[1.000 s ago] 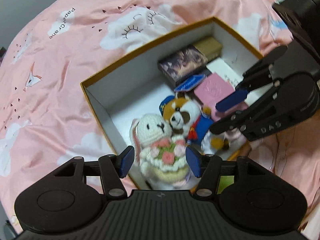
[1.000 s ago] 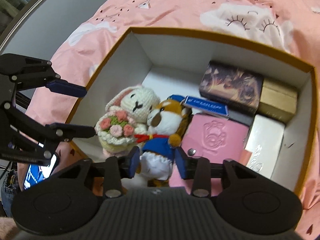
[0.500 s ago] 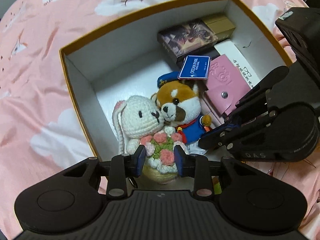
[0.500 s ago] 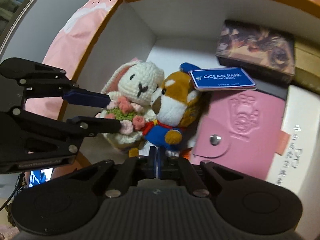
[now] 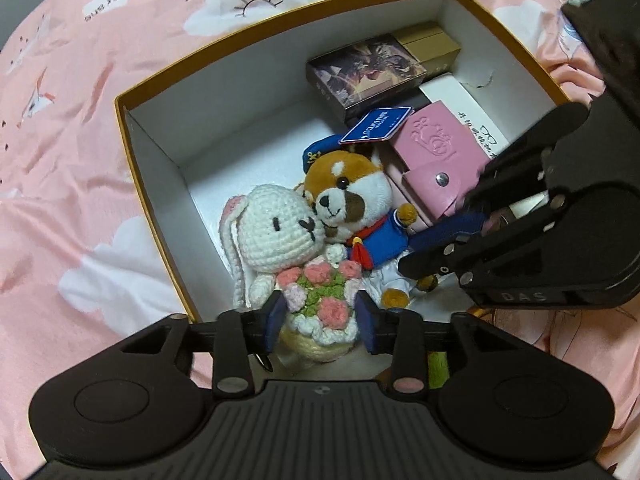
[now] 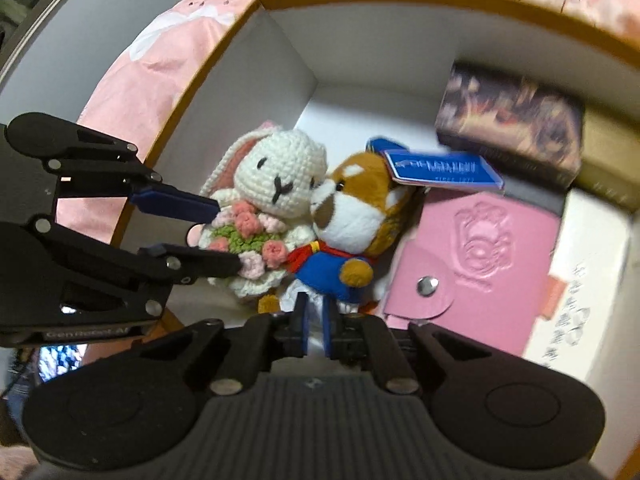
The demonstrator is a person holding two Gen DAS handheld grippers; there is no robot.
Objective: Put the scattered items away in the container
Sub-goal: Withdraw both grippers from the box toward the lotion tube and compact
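Note:
An orange-rimmed white box [image 5: 280,28] lies on a pink bedspread. Inside it a white crochet bunny [image 5: 276,232] with a flower bouquet leans against a fox plush [image 5: 348,196] in a blue sailor shirt. My left gripper [image 5: 322,318] points down over the bunny's skirt, one pad on each side, and its jaws are opening. From the right my right gripper [image 5: 416,248] reaches in at the fox's lower body. In the right wrist view its jaws [image 6: 314,320] are opening a narrow gap around the fox plush's [image 6: 352,200] white trousers. There the left gripper [image 6: 228,234] flanks the bunny's [image 6: 280,168] bouquet.
The box's right half holds a pink snap wallet [image 5: 440,156], a dark picture box [image 5: 364,72], a gold box [image 5: 432,46] and a white box [image 5: 472,108]. A blue tag [image 5: 376,124] lies above the fox's cap. Pink bedspread [image 5: 80,160] surrounds the box.
Both grippers sank into the box with the toys. Each pair of jaws narrowed half a second ago and has since widened; the right went from fully closed to a small gap.

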